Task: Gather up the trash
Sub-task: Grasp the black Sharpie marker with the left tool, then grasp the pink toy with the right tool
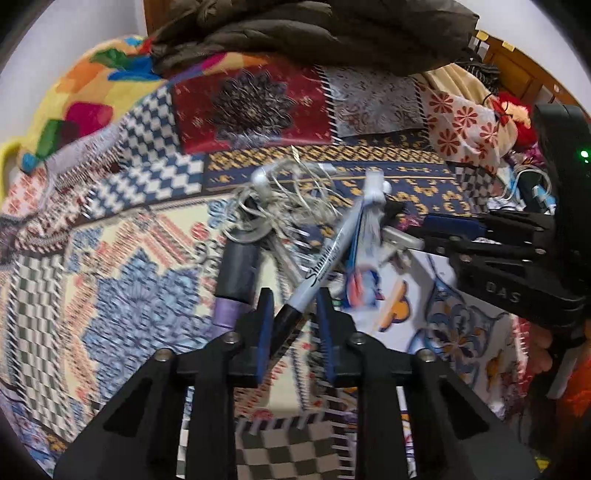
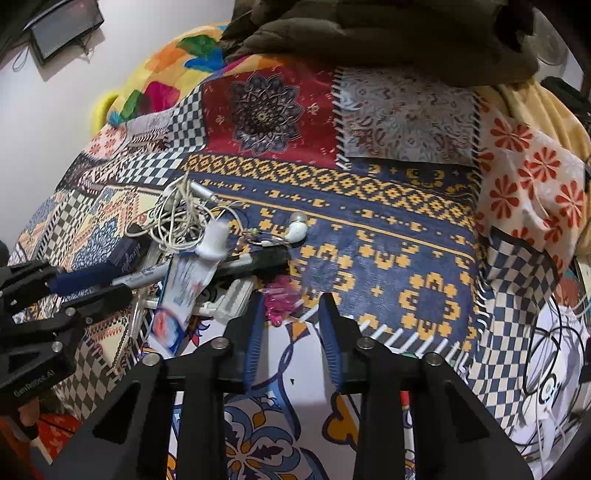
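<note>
A pile of small clutter lies on a patchwork bedspread (image 1: 110,258). My left gripper (image 1: 294,317) is shut on the black cap end of a grey marker (image 1: 325,262), which slants up to the right; the right wrist view shows the marker (image 2: 147,275) sticking out of the left gripper (image 2: 107,286). My right gripper (image 2: 291,314) stands open with a narrow gap, its tips either side of a crumpled pink wrapper (image 2: 280,295) that touches the left pad only. The left wrist view has the right gripper (image 1: 424,232) coming in from the right.
The pile holds a tangle of white earphone cable (image 2: 181,221), an earbud (image 2: 297,230), a white and blue tube (image 2: 181,291), a dark box (image 1: 238,266) and keys (image 1: 288,254). A dark jacket (image 2: 388,33) lies across the far end. A wall (image 2: 48,122) stands at the left.
</note>
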Demonstrator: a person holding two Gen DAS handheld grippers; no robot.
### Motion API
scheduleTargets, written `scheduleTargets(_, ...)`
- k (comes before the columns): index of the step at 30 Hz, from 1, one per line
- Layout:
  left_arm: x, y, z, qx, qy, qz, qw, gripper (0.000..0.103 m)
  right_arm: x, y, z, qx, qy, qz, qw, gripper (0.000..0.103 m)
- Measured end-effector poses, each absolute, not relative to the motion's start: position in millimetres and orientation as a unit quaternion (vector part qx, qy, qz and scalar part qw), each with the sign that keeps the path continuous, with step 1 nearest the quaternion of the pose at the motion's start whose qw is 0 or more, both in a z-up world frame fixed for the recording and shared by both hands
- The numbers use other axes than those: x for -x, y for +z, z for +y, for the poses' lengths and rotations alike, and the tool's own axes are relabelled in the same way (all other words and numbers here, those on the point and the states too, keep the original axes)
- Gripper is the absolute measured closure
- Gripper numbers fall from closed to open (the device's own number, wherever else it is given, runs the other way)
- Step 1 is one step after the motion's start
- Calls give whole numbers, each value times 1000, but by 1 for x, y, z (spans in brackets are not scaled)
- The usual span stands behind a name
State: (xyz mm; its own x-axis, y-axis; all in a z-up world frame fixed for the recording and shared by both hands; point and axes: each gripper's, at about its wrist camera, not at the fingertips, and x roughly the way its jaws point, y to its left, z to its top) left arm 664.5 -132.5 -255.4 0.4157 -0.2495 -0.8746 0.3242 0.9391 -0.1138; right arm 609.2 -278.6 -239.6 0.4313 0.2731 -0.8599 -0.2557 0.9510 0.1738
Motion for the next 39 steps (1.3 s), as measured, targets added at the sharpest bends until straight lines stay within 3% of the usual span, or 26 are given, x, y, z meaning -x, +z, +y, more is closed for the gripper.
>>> scheduleTargets(1, -664, -255, -134, -33, -174, 512, 840, 85, -610, -240, -279, -12, 169, 514, 841, 85)
scheduleTargets(10, -655, -254, -147, -36, -163, 509, 844, 92, -591, -237, -297, -52, 169, 515, 839, 85)
scheduleTargets(11, -654, -253, -148, -35, -164, 511, 843, 92, -589, -235, -299, -54, 168, 514, 840, 102)
scheduleTargets(22, -612, -229, -134, 8, -141, 509, 849, 92, -559, -207, -310, -33, 179, 504, 844, 101)
scheduleTargets(24, -602, -223, -132, 3, -131, 500, 856, 92, -560, -208, -310, -37, 184, 507, 841, 98)
scheduleTargets(25, -596, -220, -130, -3, -122, 494, 861, 92, -563, -211, -311, -40, 185, 512, 838, 88)
scheduleTargets(26, -592, -219, -127, -5, -115, 489, 864, 92, -564, -213, -311, -44, 184, 514, 837, 67)
scheduleTargets(28, -584, -216, -119, -5, -103, 481, 871, 92, -568, -217, -314, -65, 184, 507, 840, 43)
scheduleTargets(39, -567, -209, -76, 45, -56, 444, 893, 92, -586, -245, -277, 35, 165, 472, 866, 43)
